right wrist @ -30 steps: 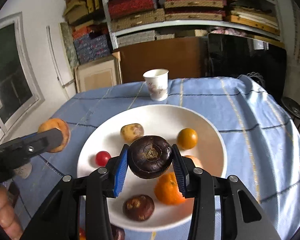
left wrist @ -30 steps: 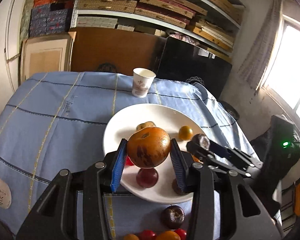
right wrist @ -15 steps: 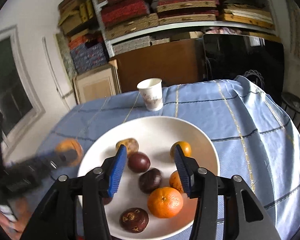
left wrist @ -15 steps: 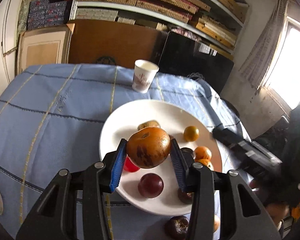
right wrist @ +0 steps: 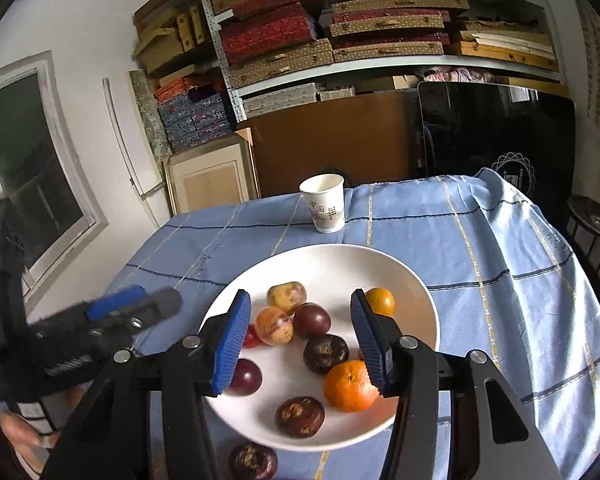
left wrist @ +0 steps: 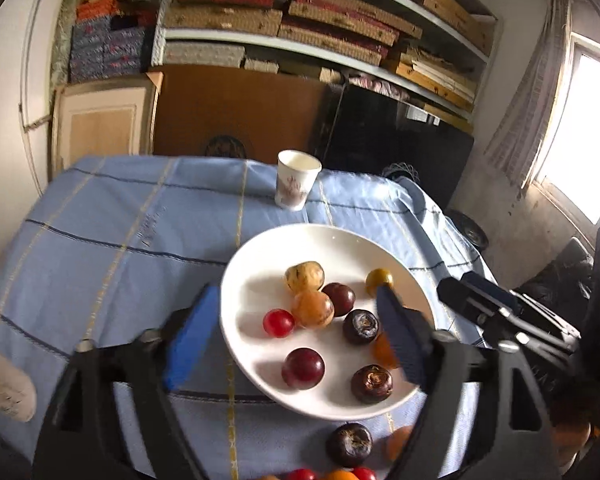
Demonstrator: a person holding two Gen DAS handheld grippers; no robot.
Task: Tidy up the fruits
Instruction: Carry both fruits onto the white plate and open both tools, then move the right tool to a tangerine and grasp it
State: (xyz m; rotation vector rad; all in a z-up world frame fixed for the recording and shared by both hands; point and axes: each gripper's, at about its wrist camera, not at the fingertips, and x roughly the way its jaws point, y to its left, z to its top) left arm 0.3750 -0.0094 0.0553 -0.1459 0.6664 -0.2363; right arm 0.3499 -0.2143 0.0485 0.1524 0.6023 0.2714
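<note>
A white plate on the blue tablecloth holds several fruits. Among them are a spotted orange-brown fruit, dark purple fruits, a red tomato and an orange. My left gripper is open and empty above the plate's near left. My right gripper is open and empty above the plate's near half. More fruits lie off the plate at the near edge, including a dark one.
A paper cup stands behind the plate. Shelves of boxes, a brown board and a black panel stand behind the table. The tablecloth drops off at the right edge.
My left gripper opened and the orange-brown fruit now lies on the plate. My right gripper let go of its dark purple fruit earlier, stays open and has drawn back.
</note>
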